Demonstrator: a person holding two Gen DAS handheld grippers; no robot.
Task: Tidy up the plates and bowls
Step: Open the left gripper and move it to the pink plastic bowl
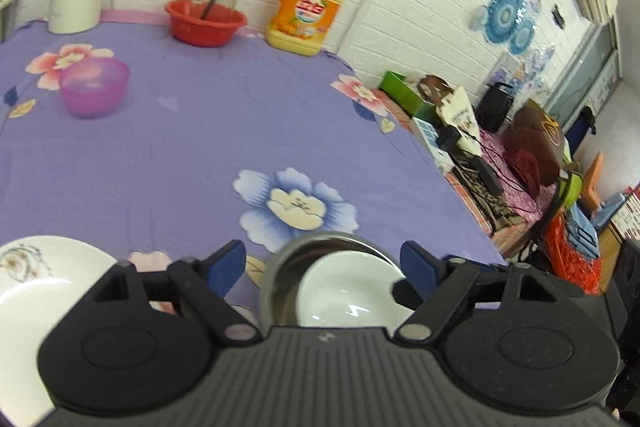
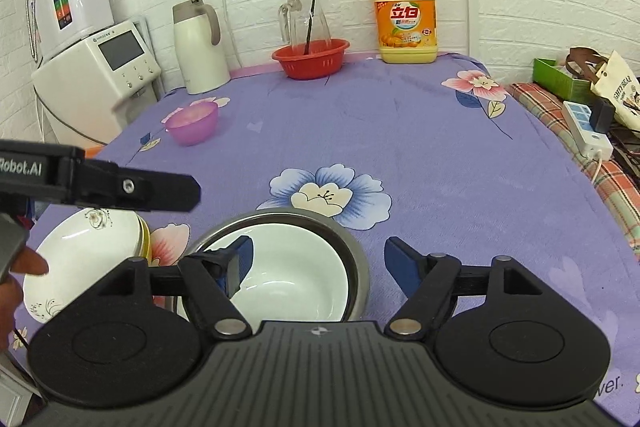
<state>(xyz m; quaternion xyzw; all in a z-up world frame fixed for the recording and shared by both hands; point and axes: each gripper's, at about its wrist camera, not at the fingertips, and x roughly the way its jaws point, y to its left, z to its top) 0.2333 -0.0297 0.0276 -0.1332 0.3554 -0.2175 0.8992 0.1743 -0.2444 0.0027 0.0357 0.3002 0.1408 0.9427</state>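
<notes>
**Nested bowls sit between open jaws, nothing gripped**

Low in both frames, a white bowl sits inside a steel bowl, the pair resting on the purple floral tablecloth. The right gripper has its jaws spread wide and holds nothing; its left finger reaches over the white bowl's rim, the other stands outside the steel wall. The left gripper is likewise wide open and empty, hovering above the same pair. At lower left of the right view lies a white floral plate with a yellow rim showing beneath it.

The likely risk: closing on both walls at once could pinch the smooth porcelain against the steel, so the inner bowl slips or tips as it lifts. The two grippers crowd one spot and could collide.

Farther off, in the upper half of the frame, stand a purple bowl, red basin, glass pitcher, thermos and detergent jug, all well apart from the work.
</notes>
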